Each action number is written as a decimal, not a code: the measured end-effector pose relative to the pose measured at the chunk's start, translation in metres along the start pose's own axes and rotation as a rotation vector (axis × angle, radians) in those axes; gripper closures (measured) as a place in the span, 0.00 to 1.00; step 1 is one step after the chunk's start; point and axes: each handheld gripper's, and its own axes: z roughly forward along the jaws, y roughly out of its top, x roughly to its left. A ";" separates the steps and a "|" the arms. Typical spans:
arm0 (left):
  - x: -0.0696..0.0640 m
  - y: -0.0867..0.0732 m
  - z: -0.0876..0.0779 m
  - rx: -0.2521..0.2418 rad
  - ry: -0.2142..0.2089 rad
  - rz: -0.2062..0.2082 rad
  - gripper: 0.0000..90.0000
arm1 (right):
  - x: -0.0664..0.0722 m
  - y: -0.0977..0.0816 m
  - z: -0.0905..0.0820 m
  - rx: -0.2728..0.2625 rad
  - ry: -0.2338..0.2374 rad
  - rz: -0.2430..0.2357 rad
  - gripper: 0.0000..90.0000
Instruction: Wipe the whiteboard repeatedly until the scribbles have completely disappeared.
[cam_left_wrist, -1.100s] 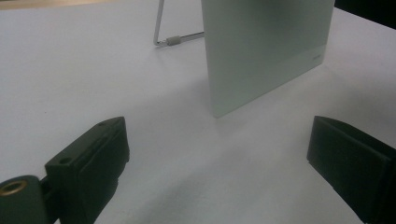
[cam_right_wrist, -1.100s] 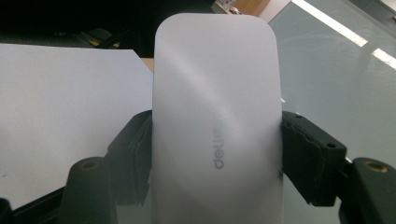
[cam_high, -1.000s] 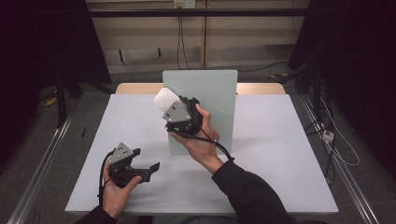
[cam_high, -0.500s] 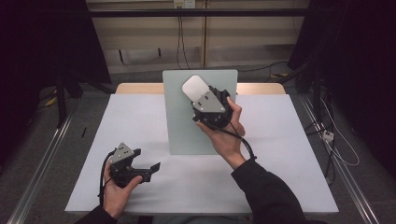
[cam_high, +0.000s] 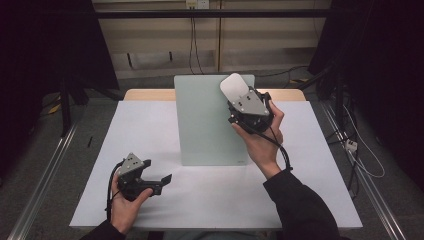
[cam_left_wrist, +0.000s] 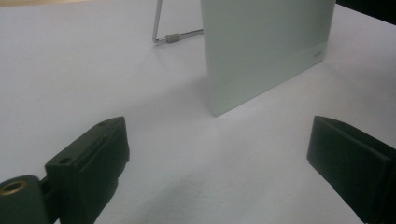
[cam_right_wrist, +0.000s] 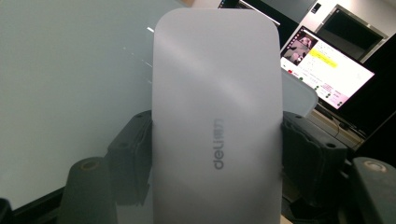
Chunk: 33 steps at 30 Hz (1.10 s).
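A pale green glass board (cam_high: 207, 125) stands upright and leans back on the white table (cam_high: 150, 125). My right gripper (cam_high: 241, 98) is raised at the board's upper right corner, shut on a white rounded eraser (cam_high: 233, 86) marked "deli". In the right gripper view the eraser (cam_right_wrist: 217, 107) sits clamped between both jaws, with the board (cam_right_wrist: 70, 84) just behind it; whether it touches the glass I cannot tell. My left gripper (cam_high: 157, 171) rests low on the table at the front left, open and holding nothing. In the left gripper view the board (cam_left_wrist: 266, 46) stands ahead of that gripper (cam_left_wrist: 219, 158).
A thin wire stand (cam_left_wrist: 170, 37) props the board from behind. A lit computer screen (cam_right_wrist: 327, 70) glows beyond the board's right edge. Metal rails (cam_high: 45, 170) run along the floor on both sides of the table, and cables (cam_high: 360, 160) lie at the right.
My right gripper has carried the eraser rightward and a little upward, from the board's upper left to its upper right corner. The left gripper has stayed put.
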 end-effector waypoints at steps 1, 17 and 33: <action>0.000 0.000 0.000 0.001 -0.001 0.001 0.06 | 0.000 0.000 0.000 -0.001 0.000 -0.001 0.35; 0.000 0.000 0.000 0.000 0.000 0.003 0.06 | 0.035 0.011 0.009 -0.035 0.090 -0.024 0.35; 0.000 0.001 0.000 -0.002 -0.003 0.003 0.06 | 0.084 0.032 0.025 -0.061 0.241 -0.080 0.35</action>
